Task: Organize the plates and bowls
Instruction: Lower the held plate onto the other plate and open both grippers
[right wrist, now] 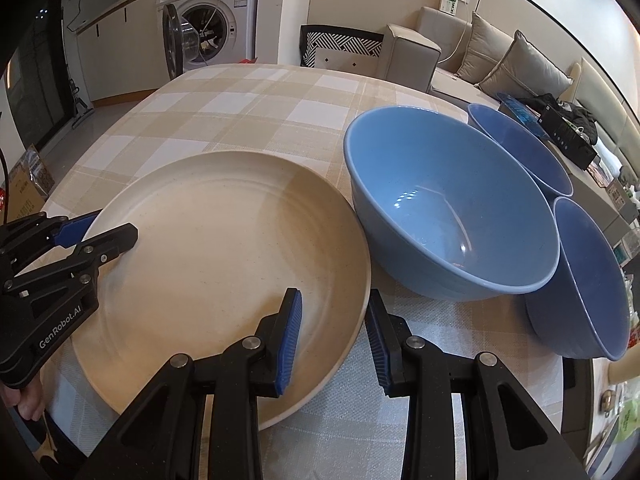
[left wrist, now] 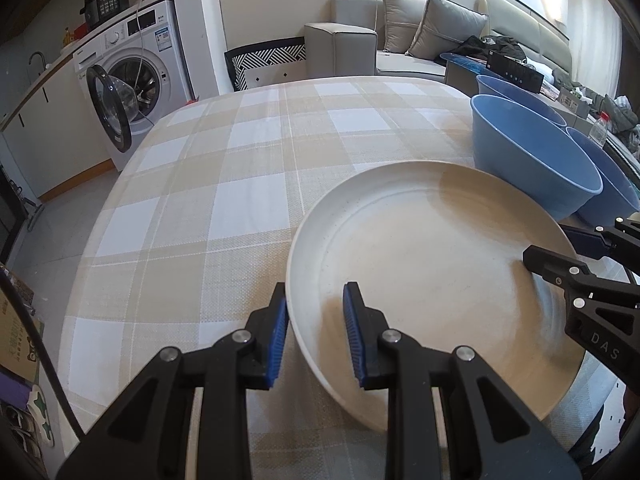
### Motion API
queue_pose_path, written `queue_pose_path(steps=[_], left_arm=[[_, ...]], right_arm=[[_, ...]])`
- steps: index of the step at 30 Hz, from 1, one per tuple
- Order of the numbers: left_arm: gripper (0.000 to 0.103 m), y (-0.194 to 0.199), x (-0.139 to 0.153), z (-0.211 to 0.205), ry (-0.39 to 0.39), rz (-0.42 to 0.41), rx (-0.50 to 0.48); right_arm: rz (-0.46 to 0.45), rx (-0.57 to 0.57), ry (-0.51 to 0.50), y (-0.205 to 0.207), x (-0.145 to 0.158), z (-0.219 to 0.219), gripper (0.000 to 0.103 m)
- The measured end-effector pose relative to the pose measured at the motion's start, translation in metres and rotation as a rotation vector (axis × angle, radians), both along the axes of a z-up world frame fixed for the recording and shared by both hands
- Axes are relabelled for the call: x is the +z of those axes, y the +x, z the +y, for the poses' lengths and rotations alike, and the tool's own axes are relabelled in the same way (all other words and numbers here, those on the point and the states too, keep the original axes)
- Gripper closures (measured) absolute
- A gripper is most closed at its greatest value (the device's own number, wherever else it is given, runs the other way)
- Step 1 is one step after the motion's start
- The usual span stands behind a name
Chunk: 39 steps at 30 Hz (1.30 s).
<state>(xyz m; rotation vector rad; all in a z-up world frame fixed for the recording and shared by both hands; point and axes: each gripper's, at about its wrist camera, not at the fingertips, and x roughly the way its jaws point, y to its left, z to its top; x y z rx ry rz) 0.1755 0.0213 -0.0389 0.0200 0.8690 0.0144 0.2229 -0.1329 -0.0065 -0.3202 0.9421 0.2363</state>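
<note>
So the cream plate [right wrist: 224, 264] sits on the checked tablecloth [left wrist: 240, 184], just left of the nearest blue bowl [right wrist: 448, 208]. Both grippers pinch its rim: left gripper [left wrist: 316, 336] one side, right gripper [right wrist: 334, 340] opposite. Two more blue bowls [right wrist: 588, 280] crowd behind.

Beyond the checked tablecloth [left wrist: 224, 184], a washing machine [left wrist: 136, 64] stands door open; right of it sit a patterned basket [left wrist: 268, 66] and a grey sofa [left wrist: 360, 36] with 2 cushions [left wrist: 444, 28].
</note>
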Motion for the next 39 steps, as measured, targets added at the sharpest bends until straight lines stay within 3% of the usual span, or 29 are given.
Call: queue_pose_path(steps=[20,32,39], left_arm=[[0.078,0.001,-0.008,-0.005,0.054,-0.026,-0.008],[0.078,0.000,-0.008,-0.005,0.053,-0.031,-0.020],[0.067,-0.003,-0.006,-0.001,0.026,0.000,-0.032]], right_arm=[[-0.029,0.000,-0.062,-0.001,-0.012,0.006,0.069],[-0.013,0.002,-0.034,-0.002,-0.011,0.001,0.068],[-0.010,0.004,-0.030,-0.002,-0.011,0.000,0.065]])
